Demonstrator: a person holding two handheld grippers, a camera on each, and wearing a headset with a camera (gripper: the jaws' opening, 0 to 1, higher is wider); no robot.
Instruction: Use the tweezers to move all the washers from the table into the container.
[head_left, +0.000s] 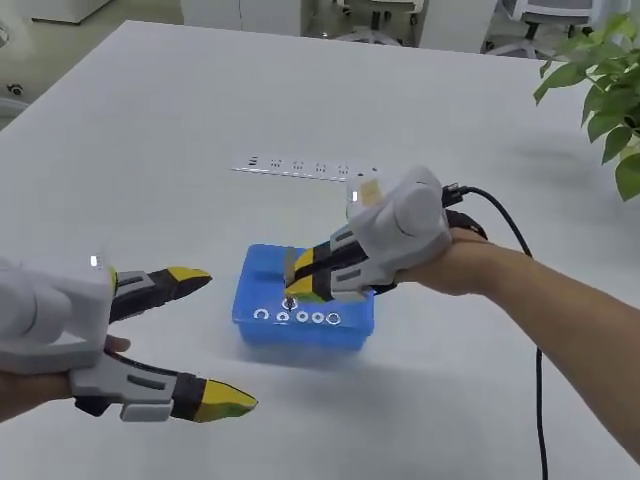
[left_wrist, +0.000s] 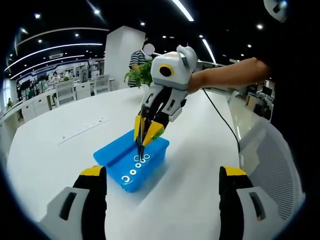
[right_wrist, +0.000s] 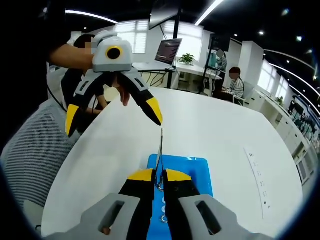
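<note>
**Several washers (head_left: 301, 317) lay in the blue container (head_left: 300, 336)**

Right gripper (right_wrist: 159, 176) fingers pinched the tweezers (left_wrist: 140, 142). The left gripper view showed their tips at the washer row, which the fingers covered in the head view. Left gripper (head_left: 228, 340) fingers gaped wide above the surface (head_left: 200, 130).

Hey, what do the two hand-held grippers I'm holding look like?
The left hand-held gripper and the right hand-held gripper match: chunky white plastic bodies, with black jaws that end in pointed yellow tips. A thin black cable trails from the right one. The right forearm wears no sleeve.
</note>
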